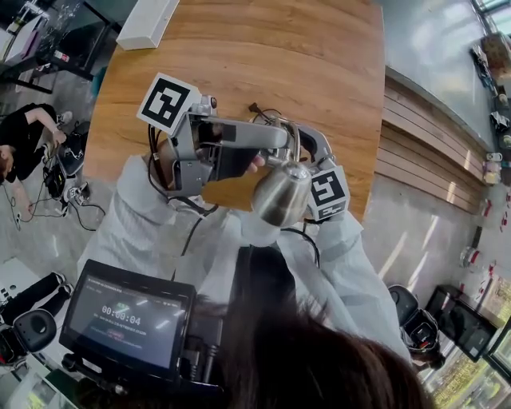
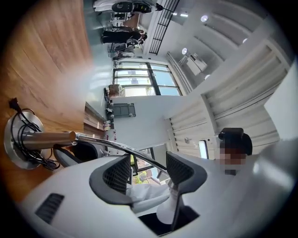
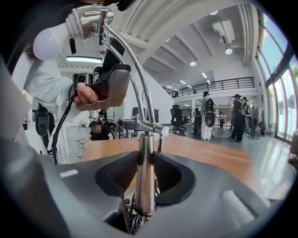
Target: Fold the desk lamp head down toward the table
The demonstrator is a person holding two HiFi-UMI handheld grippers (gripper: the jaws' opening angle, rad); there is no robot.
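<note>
The desk lamp stands on the wooden table (image 1: 239,56). Its shiny metal head (image 1: 281,194) hangs high, close below my head camera, and carries a white bulb (image 3: 45,44). My right gripper (image 3: 145,173) is shut on the lamp's upright pole (image 3: 145,153); in the head view only its marker cube (image 1: 327,192) shows behind the head. My left gripper (image 2: 148,163) is open, lying almost level up by the curved chrome arm (image 2: 111,145), which runs past its jaws without touching the pads. The round base (image 2: 13,149), wrapped in black cord, shows far below.
A white box (image 1: 148,22) lies at the table's far edge. A recorder screen (image 1: 128,315) sits near my body. A person (image 1: 20,140) crouches on the floor at the left. Several people (image 3: 207,120) stand beyond the table. The table's right edge (image 1: 375,160) borders slatted panelling.
</note>
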